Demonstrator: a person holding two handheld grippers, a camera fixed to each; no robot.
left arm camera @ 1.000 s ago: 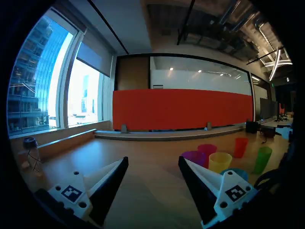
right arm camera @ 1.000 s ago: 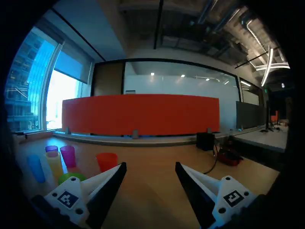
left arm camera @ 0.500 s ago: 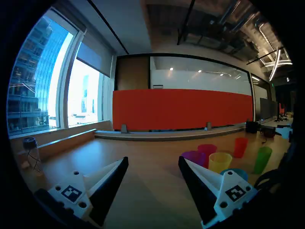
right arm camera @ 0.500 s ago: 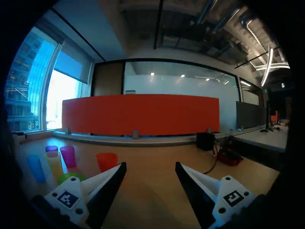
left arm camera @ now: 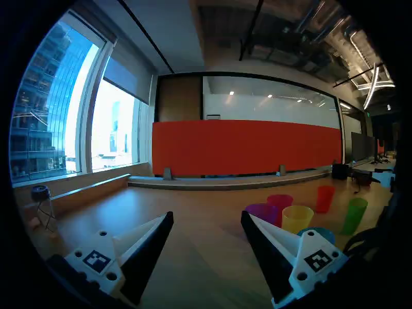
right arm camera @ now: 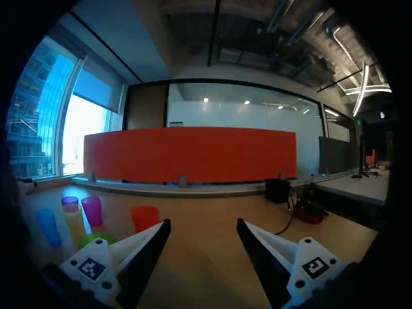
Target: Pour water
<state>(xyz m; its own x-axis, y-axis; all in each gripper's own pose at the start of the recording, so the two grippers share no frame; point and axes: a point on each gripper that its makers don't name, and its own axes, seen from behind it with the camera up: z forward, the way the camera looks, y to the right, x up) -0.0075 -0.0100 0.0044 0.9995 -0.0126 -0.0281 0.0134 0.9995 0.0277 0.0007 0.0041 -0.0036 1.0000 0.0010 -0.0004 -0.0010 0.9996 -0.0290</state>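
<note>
Several coloured plastic cups stand on the wooden table. In the left gripper view they are to the right: a purple cup (left arm camera: 262,211), a magenta cup (left arm camera: 279,202), a yellow cup (left arm camera: 297,218), a red cup (left arm camera: 325,198), a green cup (left arm camera: 355,215) and a blue cup (left arm camera: 320,233) behind the right finger. My left gripper (left arm camera: 206,221) is open and holds nothing. In the right gripper view the cups sit at the left: blue cup (right arm camera: 48,226), yellow cup (right arm camera: 73,220), magenta cup (right arm camera: 92,210), red cup (right arm camera: 143,217), green cup (right arm camera: 96,238). My right gripper (right arm camera: 203,226) is open and holds nothing.
An orange divider panel (left arm camera: 242,147) runs along the table's far edge. A small dark-topped object (left arm camera: 42,207) stands on the window ledge at the left. A black box (right arm camera: 278,190) with cables and a red item (right arm camera: 309,212) lie at the right of the table.
</note>
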